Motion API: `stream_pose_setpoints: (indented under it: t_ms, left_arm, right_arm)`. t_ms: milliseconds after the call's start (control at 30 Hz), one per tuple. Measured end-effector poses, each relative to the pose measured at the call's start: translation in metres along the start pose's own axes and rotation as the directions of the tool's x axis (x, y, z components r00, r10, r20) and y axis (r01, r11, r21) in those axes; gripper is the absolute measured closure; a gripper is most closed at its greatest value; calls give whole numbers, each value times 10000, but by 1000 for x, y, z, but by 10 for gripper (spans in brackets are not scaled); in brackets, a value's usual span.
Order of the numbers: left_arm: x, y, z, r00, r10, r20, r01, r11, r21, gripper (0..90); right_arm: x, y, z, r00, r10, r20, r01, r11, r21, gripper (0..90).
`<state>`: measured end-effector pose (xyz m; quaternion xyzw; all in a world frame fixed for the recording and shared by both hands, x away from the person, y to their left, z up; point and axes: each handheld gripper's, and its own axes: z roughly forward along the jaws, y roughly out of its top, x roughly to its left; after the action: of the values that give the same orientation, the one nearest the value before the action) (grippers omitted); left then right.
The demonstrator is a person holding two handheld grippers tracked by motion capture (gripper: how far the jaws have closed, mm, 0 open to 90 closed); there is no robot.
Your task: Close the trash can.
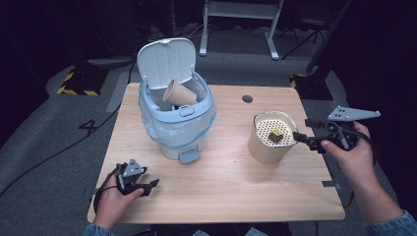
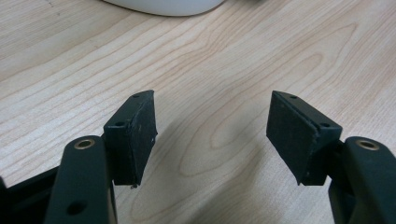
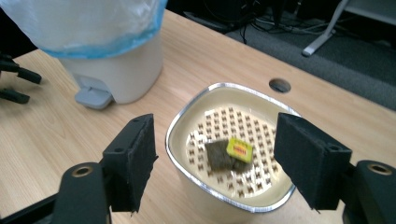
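Teabag (image 3: 225,156) with its yellow tag is sitting on the perforated insert of the cream container (image 1: 260,147) near the desk's right edge. Right gripper (image 1: 299,137) hovers just beside its rim, jaws spread and gripping nothing. Left gripper (image 1: 151,187) rests released near the front-left corner, by the pedal bin (image 1: 172,132).

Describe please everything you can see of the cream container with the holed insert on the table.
The cream container is a rounded-square tub with a silvery rim, standing upright on the wooden table, to the right of the pedal bin and apart from it. Inside sits a perforated cream insert near the top. On it lies a dark used tea bag with a yellow tag. The right gripper hovers just above with open jaws, touching nothing.
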<state>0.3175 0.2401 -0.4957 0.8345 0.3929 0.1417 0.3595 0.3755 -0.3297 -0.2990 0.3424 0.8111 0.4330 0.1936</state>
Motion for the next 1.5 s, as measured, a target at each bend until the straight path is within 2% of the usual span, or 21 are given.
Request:
stream_pose_setpoints:
  t_ms: [67,133,167,300,467,567,600,700,800,900,1100,1267,1333,1500]
  left_arm:
    - [1,1,0,10000,-25,-24,25,10000,1,335]
    - [2,4,-2,10000,-37,11,37,10000,-40,336]
    - [2,5,-3,9998,-186,79,187,9998,-100,339]
    - [3,18,-16,9986,-437,311,455,9971,-616,357]
    - [7,35,-35,9993,-49,365,88,9941,-1080,396]
    - [13,49,-49,9971,272,710,-165,9891,-1466,424]
    - [15,52,-52,9963,259,818,-125,9871,-1599,446]
    - [21,64,-64,9937,532,988,-329,9798,-1975,466]
    - [24,78,-79,9901,522,1303,-205,9720,-2343,480]
    - [26,94,-93,9877,674,1410,-269,9621,-2715,504]
    - [31,133,-121,9774,1251,1703,-635,9425,-3281,543]
    - [39,156,-133,9714,1491,1847,-740,9295,-3613,548]
    - [43,162,-137,9682,1492,2006,-636,9230,-3795,549]
    - [52,177,-147,9685,1524,1969,-599,9102,-4097,555]
  right_arm:
    - [-2,-12,1,9997,134,194,-136,9998,108,300]
    - [-3,-22,2,9991,382,167,-383,9992,81,291]
    - [-3,-27,3,9989,455,143,-455,9990,26,288]
    - [-3,-46,5,9983,576,102,-575,9982,-145,264]
    - [-2,-75,13,9977,682,-30,-683,9976,-132,302]
    - [-1,-91,20,9975,708,-44,-707,9975,3,319]
    - [-1,-95,22,9976,690,-55,-690,9976,14,330]
    - [4,-105,27,9995,301,-7,-301,9995,48,408]
    - [11,-118,38,9998,-32,-202,34,9999,110,402]
    - [15,-131,49,9996,149,-227,-143,9995,283,406]
    - [18,-152,68,9964,596,-596,-564,9969,550,427]
    - [23,-164,81,9958,497,-775,-431,9955,839,408]
    - [25,-167,85,9962,402,-770,-330,9952,925,399]
    - [27,-175,93,9976,257,-641,-191,9946,1022,382]
